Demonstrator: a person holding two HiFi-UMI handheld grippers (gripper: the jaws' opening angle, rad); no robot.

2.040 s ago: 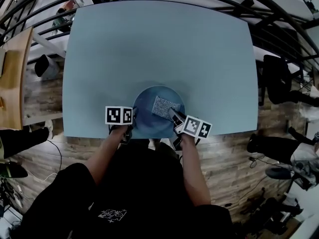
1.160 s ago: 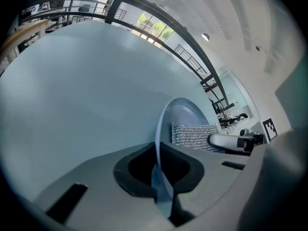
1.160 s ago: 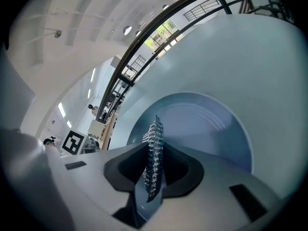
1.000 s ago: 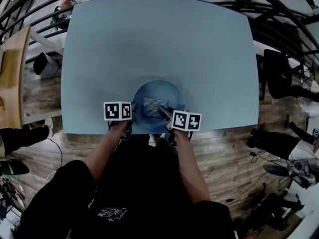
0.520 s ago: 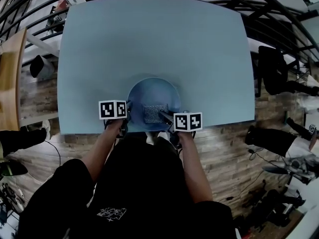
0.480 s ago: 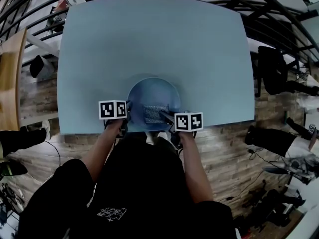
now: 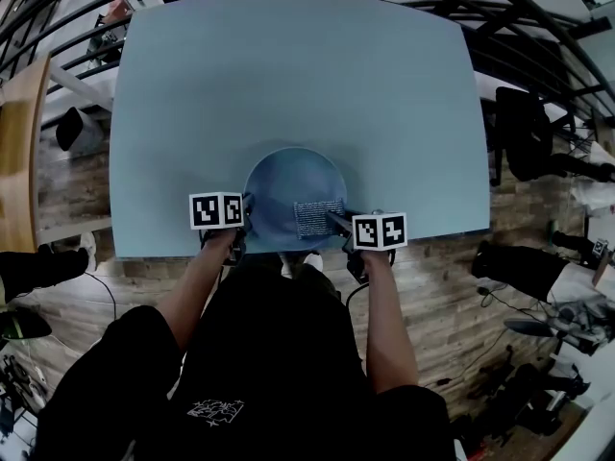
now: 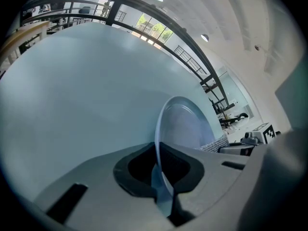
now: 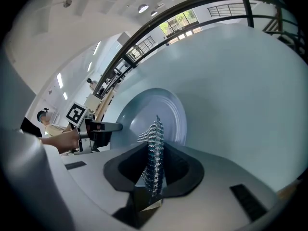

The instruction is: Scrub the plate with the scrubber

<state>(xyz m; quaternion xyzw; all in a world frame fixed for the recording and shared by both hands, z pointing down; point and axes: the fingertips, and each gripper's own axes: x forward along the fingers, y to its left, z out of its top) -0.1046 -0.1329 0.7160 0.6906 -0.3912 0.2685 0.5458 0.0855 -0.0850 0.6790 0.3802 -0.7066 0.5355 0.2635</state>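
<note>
A round blue plate lies at the near edge of the table. My left gripper is shut on the plate's left rim, which runs edge-on between the jaws. My right gripper is shut on a silvery mesh scrubber that rests on the plate's lower right part. In the right gripper view the scrubber stands upright between the jaws, with the plate just beyond it and the left gripper at the far side.
The pale blue table stretches away beyond the plate. Black railings and wooden flooring surround it. A dark chair stands off the right side.
My right gripper has carried the scrubber rightward across the lower part of the plate. The left gripper has kept its hold on the rim and stayed put.
</note>
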